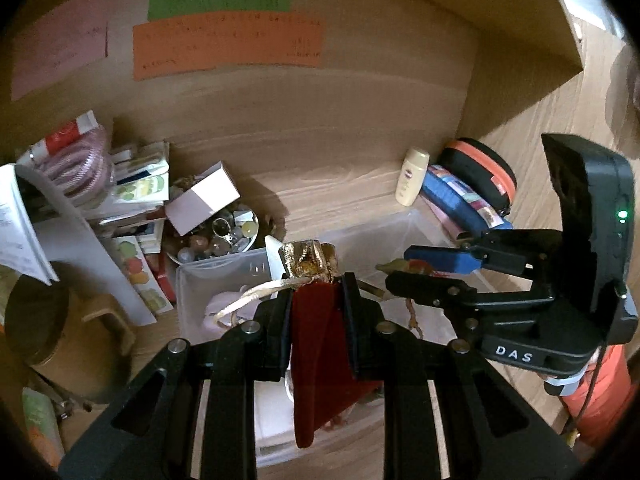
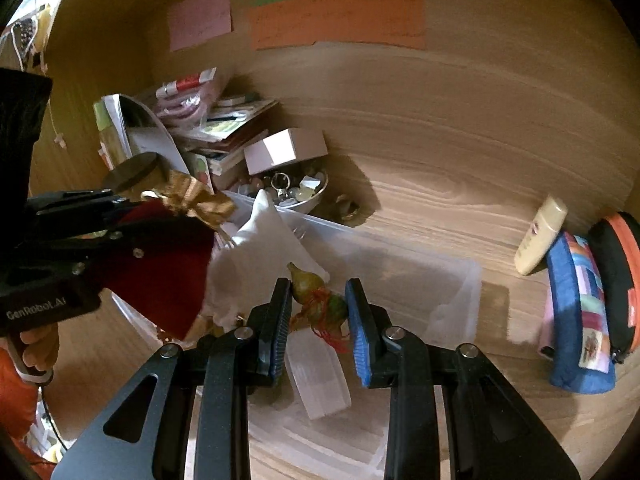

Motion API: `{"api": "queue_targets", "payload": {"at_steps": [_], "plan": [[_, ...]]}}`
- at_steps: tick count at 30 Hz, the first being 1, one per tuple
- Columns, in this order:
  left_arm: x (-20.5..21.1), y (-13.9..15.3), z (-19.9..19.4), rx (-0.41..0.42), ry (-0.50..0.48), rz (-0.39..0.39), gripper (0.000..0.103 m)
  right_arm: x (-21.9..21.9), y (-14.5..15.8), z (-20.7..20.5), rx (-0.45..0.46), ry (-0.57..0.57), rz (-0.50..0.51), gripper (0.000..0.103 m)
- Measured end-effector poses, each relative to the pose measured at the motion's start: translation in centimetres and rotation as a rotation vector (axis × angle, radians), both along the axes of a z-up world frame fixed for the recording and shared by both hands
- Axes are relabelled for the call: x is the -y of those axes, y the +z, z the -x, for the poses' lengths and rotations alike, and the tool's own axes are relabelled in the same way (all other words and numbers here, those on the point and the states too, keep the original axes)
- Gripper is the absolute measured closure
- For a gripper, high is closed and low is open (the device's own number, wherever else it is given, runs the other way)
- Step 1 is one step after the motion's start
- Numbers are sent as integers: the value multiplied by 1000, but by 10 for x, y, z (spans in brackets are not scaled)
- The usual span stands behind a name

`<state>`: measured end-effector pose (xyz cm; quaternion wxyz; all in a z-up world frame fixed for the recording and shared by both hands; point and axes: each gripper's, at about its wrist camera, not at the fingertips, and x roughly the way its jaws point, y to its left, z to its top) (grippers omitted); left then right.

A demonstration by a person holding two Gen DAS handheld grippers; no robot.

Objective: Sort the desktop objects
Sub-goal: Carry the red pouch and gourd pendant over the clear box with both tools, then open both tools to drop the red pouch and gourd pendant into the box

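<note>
My left gripper [image 1: 316, 304] is shut on a dark red velvet pouch [image 1: 320, 344] with a gold top [image 1: 308, 258] and a pale cord. It hangs over a clear plastic bin [image 1: 224, 264]. My right gripper [image 2: 318, 296] is shut on a small gourd ornament [image 2: 308, 282] with red tassel threads, held above the same bin [image 2: 460, 276]. From the right wrist view, the left gripper [image 2: 124, 220] and its red pouch [image 2: 168, 268] are at the left. In the left wrist view, the right gripper [image 1: 400, 271] is at the right. A white cloth item [image 2: 260, 248] lies in the bin.
A bowl of beads and stones [image 2: 298, 194] and a white box [image 2: 284, 150] sit behind the bin, beside a stack of books and papers [image 2: 224, 128]. At the right stand a lotion bottle [image 2: 540, 236], a blue pouch [image 2: 580, 312] and a black-and-orange case [image 2: 616, 276]. Coloured notes [image 2: 336, 20] hang on the back wall.
</note>
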<state>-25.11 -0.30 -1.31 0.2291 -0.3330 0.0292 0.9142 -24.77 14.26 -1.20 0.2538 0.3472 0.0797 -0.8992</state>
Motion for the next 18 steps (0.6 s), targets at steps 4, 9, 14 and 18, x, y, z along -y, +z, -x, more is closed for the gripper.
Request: {"api": "queue_targets", "payload": {"at_steps": [4, 9, 14, 18], "plan": [[-2, -8, 11, 21, -1, 14, 82, 8, -5, 8, 15, 15, -43, 78], [-6, -20, 25, 36, 5, 38, 81, 14, -12, 16, 31, 20, -103, 78], [-9, -31, 33, 45, 7, 64, 81, 19, -21, 24, 57, 24, -146, 78], [-11, -36, 35, 46, 7, 81, 81, 21, -28, 30, 84, 31, -165, 78]]}}
